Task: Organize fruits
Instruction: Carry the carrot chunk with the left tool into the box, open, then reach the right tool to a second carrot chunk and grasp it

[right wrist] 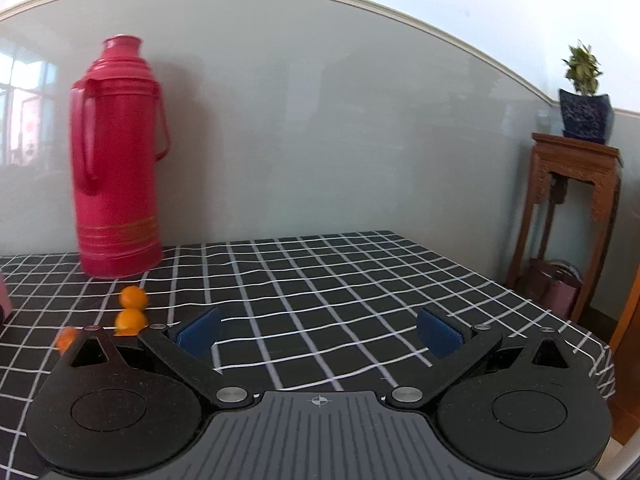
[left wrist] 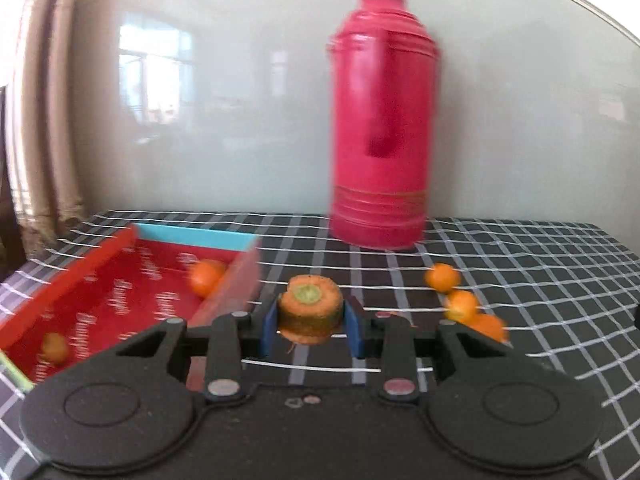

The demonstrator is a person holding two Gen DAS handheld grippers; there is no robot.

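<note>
Beside red tray (left wrist: 100, 276), left claw (left wrist: 312, 322) gripping carrot piece (left wrist: 311, 308); right claw (right wrist: 318, 330) agape

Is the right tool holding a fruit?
No, the right tool stands wide open over bare checked tablecloth, nothing between its blue pads.

Both fisheye views look forward along their own gripper fingers, low over a checked tablecloth (right wrist: 320, 280), tilted slightly down toward a pale wall. The left view faces a red box (left wrist: 120, 280) ahead-left. Both views share the red thermos (left wrist: 382, 120) (right wrist: 116, 160) and small oranges (left wrist: 442, 278) (right wrist: 134, 297).
</note>
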